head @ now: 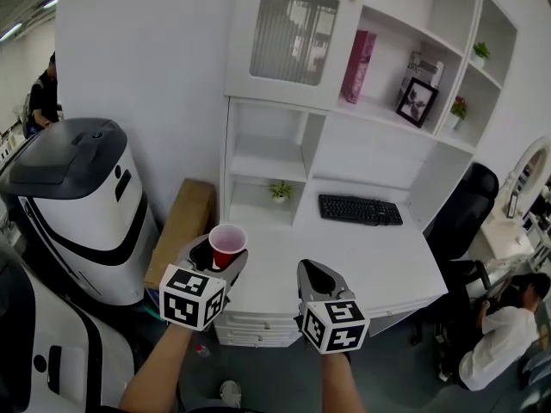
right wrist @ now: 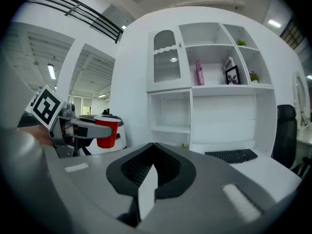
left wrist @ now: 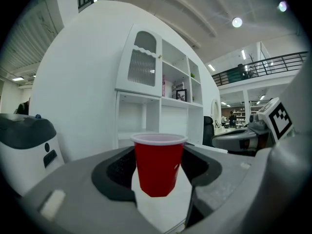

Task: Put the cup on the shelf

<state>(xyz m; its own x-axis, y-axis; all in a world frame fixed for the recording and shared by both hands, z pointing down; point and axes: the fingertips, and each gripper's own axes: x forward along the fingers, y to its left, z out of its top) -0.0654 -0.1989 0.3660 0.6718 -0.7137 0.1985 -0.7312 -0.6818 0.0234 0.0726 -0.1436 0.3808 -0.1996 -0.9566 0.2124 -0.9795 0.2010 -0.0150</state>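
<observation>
Left hand-held gripper (head: 222, 256) is clenched on the cup (head: 227, 245). The left gripper view shows both jaws pressing the red cup's (left wrist: 158, 165) sides just under the white rim, cup upright, base hanging free.

Cup is in the air over the front-left corner of the worktop (head: 362, 256), well apart from the shelf unit (head: 379, 76).

Contents: the head view looks into the mouth and only the pink inner wall and bottom show.

Right hand-held gripper (head: 316, 275) has its jaws closed together with nothing between them; the right gripper view confirms this at (right wrist: 152, 172). It sits beside the left one, not touching the cup. The cup (right wrist: 107, 132) shows at the left of that view.

Shelf unit, by compartment:
- Top left is a cabinet with a ribbed glass door (head: 295, 31), shut. I can't tell what's inside.
- The open shelf to its right holds a pink book (head: 358, 65) upright and a black picture frame (head: 417, 101) leaning back.
- The right column has a small potted plant (head: 480, 52) on the upper shelf and another (head: 459, 107) on the one below.
- The lower-left cubby, at worktop level, holds a small green plant (head: 280, 192).

A black keyboard (head: 360, 209) lies on the worktop at the back, right of that cubby.

A cardboard box (head: 182, 226) stands against the unit's left side, with a white-and-black machine (head: 82, 205) further left. A black chair (head: 461, 209) is at the right, and a seated person (head: 504, 334) at the lower right.
</observation>
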